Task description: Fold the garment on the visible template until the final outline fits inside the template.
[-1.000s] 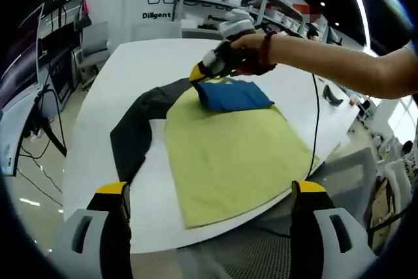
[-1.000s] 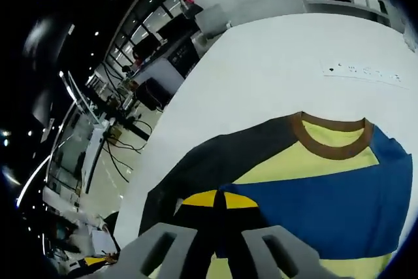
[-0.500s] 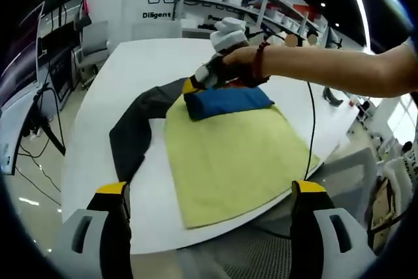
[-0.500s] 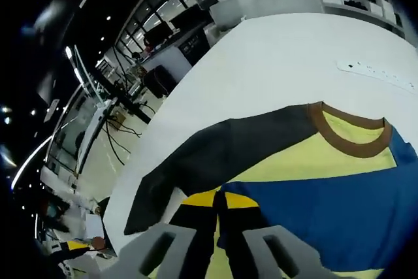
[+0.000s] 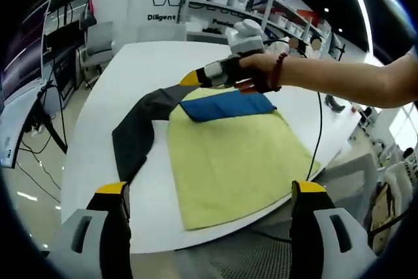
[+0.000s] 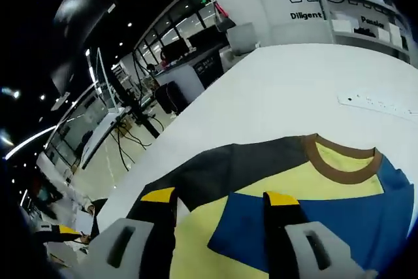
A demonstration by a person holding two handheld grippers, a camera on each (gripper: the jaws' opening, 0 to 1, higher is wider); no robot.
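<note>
A yellow garment lies spread on the white table, its hem toward me. A blue part is folded flat across its upper end, and a dark grey sleeve trails off to the left. My left gripper hangs open over the near table edge, holding nothing. A hand holds my right gripper just above the sleeve's shoulder. In the right gripper view that gripper is open over the blue part, with the brown collar and the sleeve beyond. I cannot make out a template outline.
A white power strip lies on the far side of the table. A black cable runs over the table's right edge near a small black object. A grey chair, shelves and desks stand around the table.
My right gripper, shut on the blue fold's edge, pulled it left, then let go and rose a little; its jaws now stand apart. The blue part lies flatter. My left gripper stayed put.
</note>
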